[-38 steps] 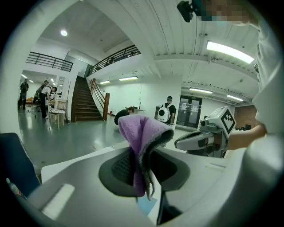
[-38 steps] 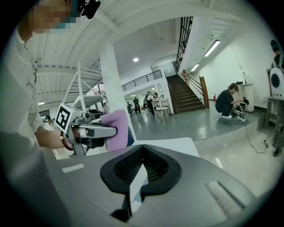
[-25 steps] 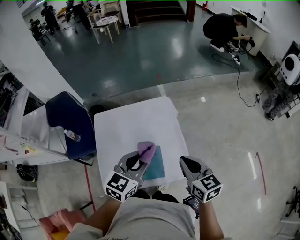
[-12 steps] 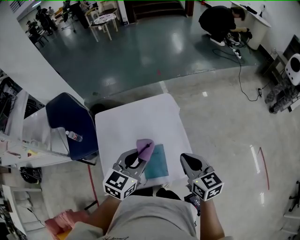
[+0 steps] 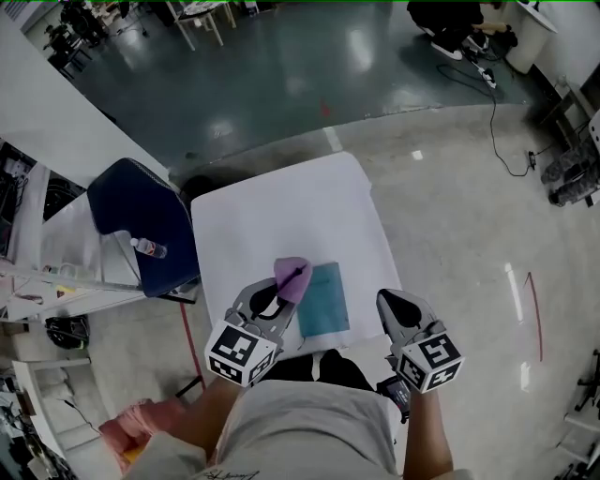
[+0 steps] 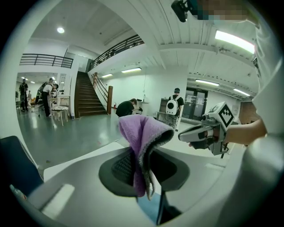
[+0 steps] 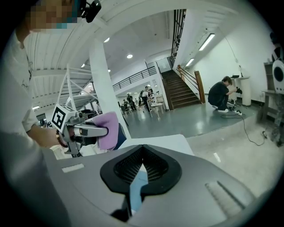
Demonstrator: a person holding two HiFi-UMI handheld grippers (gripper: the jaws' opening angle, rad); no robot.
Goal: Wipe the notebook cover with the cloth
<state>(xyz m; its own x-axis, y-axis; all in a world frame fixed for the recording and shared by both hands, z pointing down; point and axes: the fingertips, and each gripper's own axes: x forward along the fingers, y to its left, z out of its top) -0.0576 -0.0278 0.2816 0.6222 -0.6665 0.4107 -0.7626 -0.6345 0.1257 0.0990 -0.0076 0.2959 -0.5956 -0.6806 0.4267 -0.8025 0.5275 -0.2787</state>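
A teal notebook [image 5: 324, 298] lies flat near the front edge of the white table [image 5: 281, 211]. My left gripper [image 5: 296, 278] is shut on a purple cloth [image 5: 291, 276], which it holds over the notebook's near-left corner. In the left gripper view the cloth [image 6: 141, 142] is folded over and hangs between the jaws, with a strip of notebook [image 6: 148, 212] below. My right gripper [image 5: 387, 300] is shut and holds nothing, just right of the notebook and off the table's front right corner. Through its jaws I see the notebook [image 7: 138, 184], and the left gripper [image 7: 84, 130] with the cloth [image 7: 109, 129].
A dark blue chair [image 5: 139, 232] stands at the table's left with a small bottle [image 5: 148, 247] on it. White shelving [image 5: 42, 272] sits further left. A person [image 5: 459, 17] crouches far off by cables [image 5: 495, 122]. Something pink [image 5: 141, 429] lies on the floor near left.
The head view has tilted down, so the table sits higher in frame. The left gripper keeps the cloth by the notebook. The right gripper has drifted slightly right.
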